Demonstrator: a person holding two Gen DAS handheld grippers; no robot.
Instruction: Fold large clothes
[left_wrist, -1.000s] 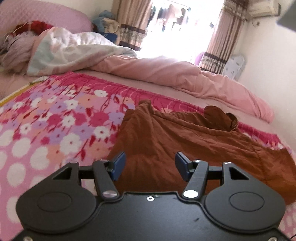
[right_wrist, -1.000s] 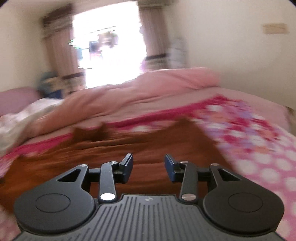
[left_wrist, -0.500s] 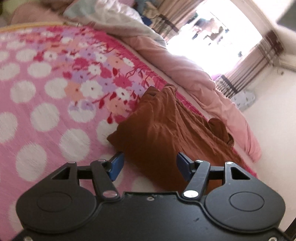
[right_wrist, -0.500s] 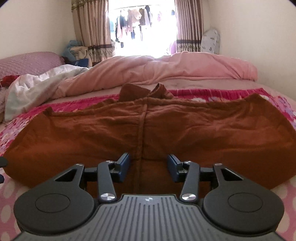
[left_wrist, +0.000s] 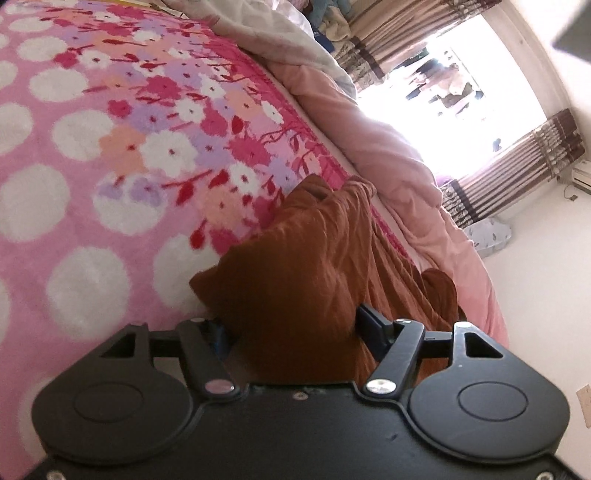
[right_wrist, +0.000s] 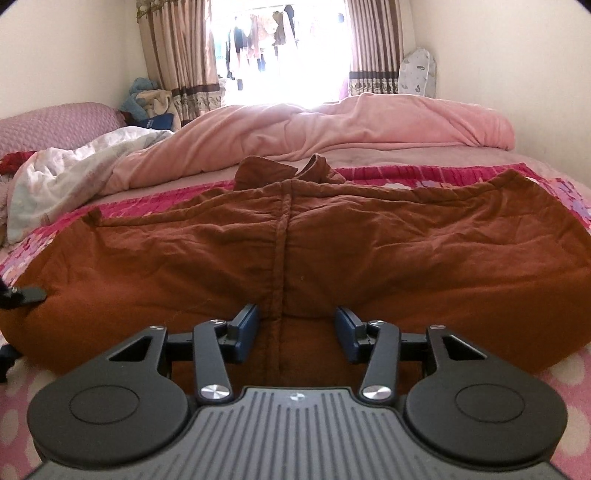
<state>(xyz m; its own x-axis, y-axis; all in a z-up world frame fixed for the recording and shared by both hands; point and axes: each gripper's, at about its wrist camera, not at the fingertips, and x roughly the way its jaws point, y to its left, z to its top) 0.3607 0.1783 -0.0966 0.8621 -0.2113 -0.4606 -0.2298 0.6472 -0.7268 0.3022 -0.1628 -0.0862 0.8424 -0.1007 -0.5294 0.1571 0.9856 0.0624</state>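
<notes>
The brown garment (right_wrist: 295, 251) lies spread across the flowered blanket (left_wrist: 92, 166) on the bed. Since a second ago the left gripper (left_wrist: 291, 328) has rolled and dropped onto the garment's 9 o'clock end, fingers opening around the cloth; the right gripper (right_wrist: 295, 328) has settled at the near hem, fingers apart, nothing clamped. A two-handed grasp looks imminent.

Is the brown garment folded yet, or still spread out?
Spread out. The brown garment lies flat and wide across the floral blanket, its centre seam running straight and its collar at the far edge; no part is turned over.
</notes>
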